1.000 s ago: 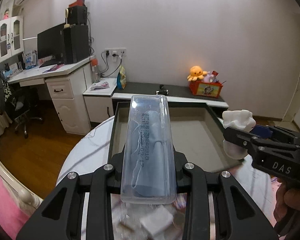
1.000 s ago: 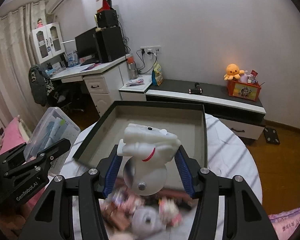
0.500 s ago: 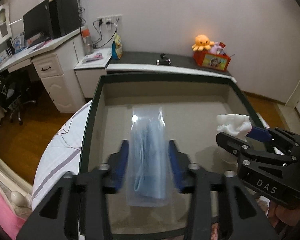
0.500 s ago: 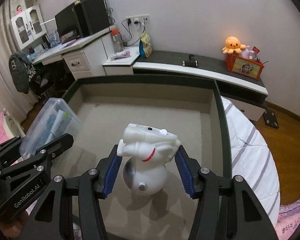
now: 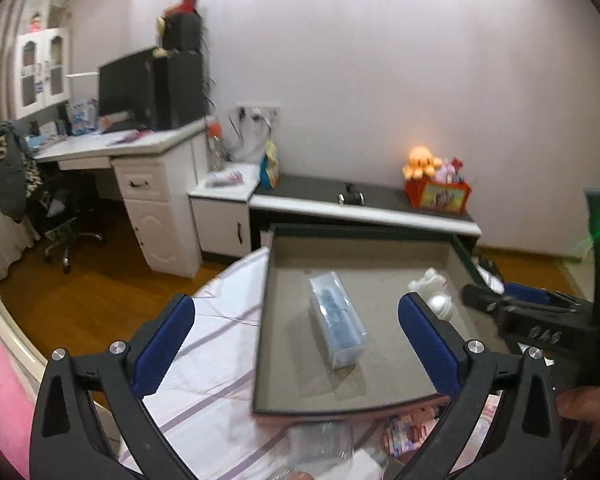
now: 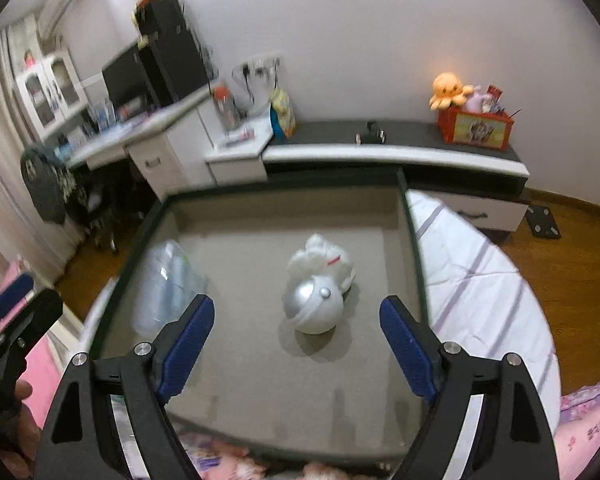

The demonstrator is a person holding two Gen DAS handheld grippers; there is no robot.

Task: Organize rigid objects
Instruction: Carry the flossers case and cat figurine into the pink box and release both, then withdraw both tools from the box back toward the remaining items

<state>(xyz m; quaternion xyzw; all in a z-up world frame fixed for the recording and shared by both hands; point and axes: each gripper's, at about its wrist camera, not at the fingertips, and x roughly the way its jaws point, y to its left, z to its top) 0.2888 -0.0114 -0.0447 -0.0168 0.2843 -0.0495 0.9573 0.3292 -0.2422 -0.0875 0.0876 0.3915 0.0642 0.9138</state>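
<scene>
A clear plastic case (image 5: pixel 337 322) with blue contents lies flat inside the dark-rimmed tray (image 5: pixel 260 320). It shows blurred at the tray's left in the right wrist view (image 6: pixel 168 284). A white and silver figurine (image 6: pixel 320 284) lies on its side in the tray (image 6: pixel 414 248), and shows at the tray's right in the left wrist view (image 5: pixel 434 290). My left gripper (image 5: pixel 296 344) is open and empty, held back above the tray's near edge. My right gripper (image 6: pixel 296 344) is open and empty, just behind the figurine.
The tray sits on a round table with a striped white cloth (image 5: pixel 220 344). Small packets and clear plastic items (image 5: pixel 404 432) lie by the tray's near edge. A desk, low cabinet and toy box (image 6: pixel 476 124) stand behind.
Both grippers opened and pulled back. The clear case and the figurine now lie loose in the tray; the figurine has tipped onto its side.
</scene>
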